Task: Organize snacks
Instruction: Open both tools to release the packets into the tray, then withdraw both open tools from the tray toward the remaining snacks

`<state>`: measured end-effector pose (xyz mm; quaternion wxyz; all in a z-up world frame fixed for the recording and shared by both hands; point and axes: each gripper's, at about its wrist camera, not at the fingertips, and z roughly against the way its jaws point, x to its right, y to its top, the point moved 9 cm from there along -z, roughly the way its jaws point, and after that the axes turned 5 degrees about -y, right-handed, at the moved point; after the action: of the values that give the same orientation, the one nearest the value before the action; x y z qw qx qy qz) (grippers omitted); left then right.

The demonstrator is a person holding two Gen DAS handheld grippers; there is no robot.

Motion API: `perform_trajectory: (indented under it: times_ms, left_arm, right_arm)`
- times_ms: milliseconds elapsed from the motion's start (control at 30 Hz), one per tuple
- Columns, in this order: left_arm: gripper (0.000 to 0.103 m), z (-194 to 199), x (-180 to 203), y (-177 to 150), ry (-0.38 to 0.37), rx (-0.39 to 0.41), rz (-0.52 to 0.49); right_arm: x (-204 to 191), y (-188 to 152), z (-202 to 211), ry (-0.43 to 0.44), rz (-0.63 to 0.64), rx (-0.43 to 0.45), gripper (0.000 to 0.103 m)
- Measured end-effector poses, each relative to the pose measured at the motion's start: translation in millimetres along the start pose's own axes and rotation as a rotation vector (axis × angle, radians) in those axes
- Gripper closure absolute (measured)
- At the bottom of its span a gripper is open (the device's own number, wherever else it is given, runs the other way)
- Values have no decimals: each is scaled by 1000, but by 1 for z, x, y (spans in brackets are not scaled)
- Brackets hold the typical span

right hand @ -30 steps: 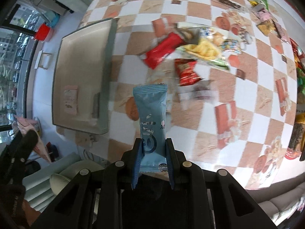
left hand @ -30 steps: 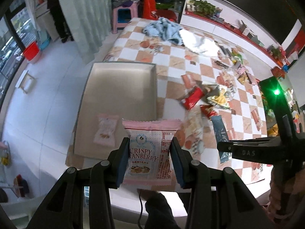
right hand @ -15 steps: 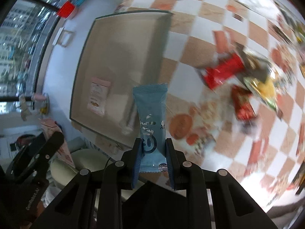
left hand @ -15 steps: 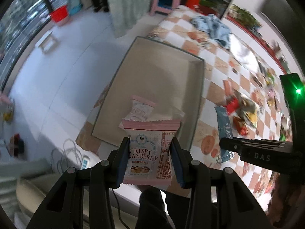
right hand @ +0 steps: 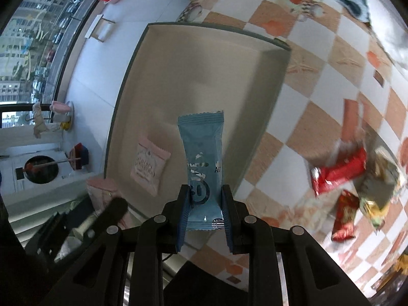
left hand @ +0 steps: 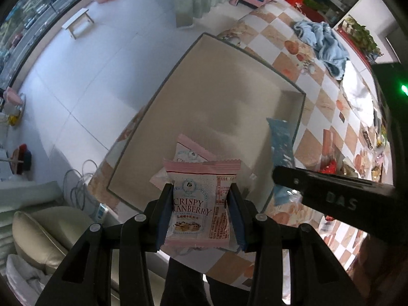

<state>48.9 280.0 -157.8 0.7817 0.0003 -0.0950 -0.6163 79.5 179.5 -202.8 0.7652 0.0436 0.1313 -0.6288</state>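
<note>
Both grippers now swung from the scattered snacks to above the shallow beige rectangular tray [left hand: 229, 97]. Left gripper [left hand: 201, 211] clamped on pink Crispy Cranberry packet [left hand: 201, 204]; right gripper [right hand: 204, 211] clamped on blue foil packet [right hand: 202, 153]. Likely ready to drop beside the pink packet lying in tray [right hand: 149, 164].

2 wrist fisheyes, both close above, looking down, sharing the tray [left hand: 178, 137] [right hand: 132, 81]

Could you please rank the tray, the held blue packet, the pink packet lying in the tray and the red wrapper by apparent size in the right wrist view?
1. Tray, by far the largest.
2. Blue packet in the right tool; its nearness to the camera inflates it.
3. Red wrapper and pink packet: too alike to rank.
</note>
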Motion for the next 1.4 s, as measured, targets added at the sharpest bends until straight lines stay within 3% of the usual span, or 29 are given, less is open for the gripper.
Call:
perform_trajectory:
  times_ms: [300,367,467,533,600,733,867,900,933,967,1000,1267,1400]
  left_arm:
    - [54,-17,4,11,59,-11,27]
    - [40,-17,7,12,68,-14,21]
    - [29,-11,13,12,68,4,3]
    - [26,-5,19,11,68,6,-21]
    - [25,1,21,8,79,16,-43]
    - [24,14,26,-4,53,25,-52]
    - [24,25,31,-19,35,27,-77]
    - [24,27,32,-22,34,27,-94]
    - [24,29,33,-24,37,30,-113]
    - [24,32,35,-27,43,37,-132]
    - [23,36,35,-31,49,41,-150]
    - [23,45,39,-39,120,38,-257]
    - [23,50,33,-35,128,47,-247]
  right_arm:
    - [-4,25,-31,-22,18,-28,77]
    - [0,27,-36,-33,24,-46,77]
    - [4,23,-42,-49,31,-76,77]
    - [5,19,-43,-43,32,-84,67]
    - [4,14,-41,-26,35,-97,48]
    - [7,4,-40,-63,58,-104,45]
    - [0,-3,-28,-36,68,-78,45]
    - [-2,-4,-24,-25,66,-70,40]
    - [-6,-5,-19,-11,60,-61,32]
    - [-7,-5,-15,-3,54,-52,7]
    - [-9,-7,-12,6,48,-46,0]
    - [2,-33,2,-61,13,-92,0]
    - [10,-44,5,-14,-68,-127,0]
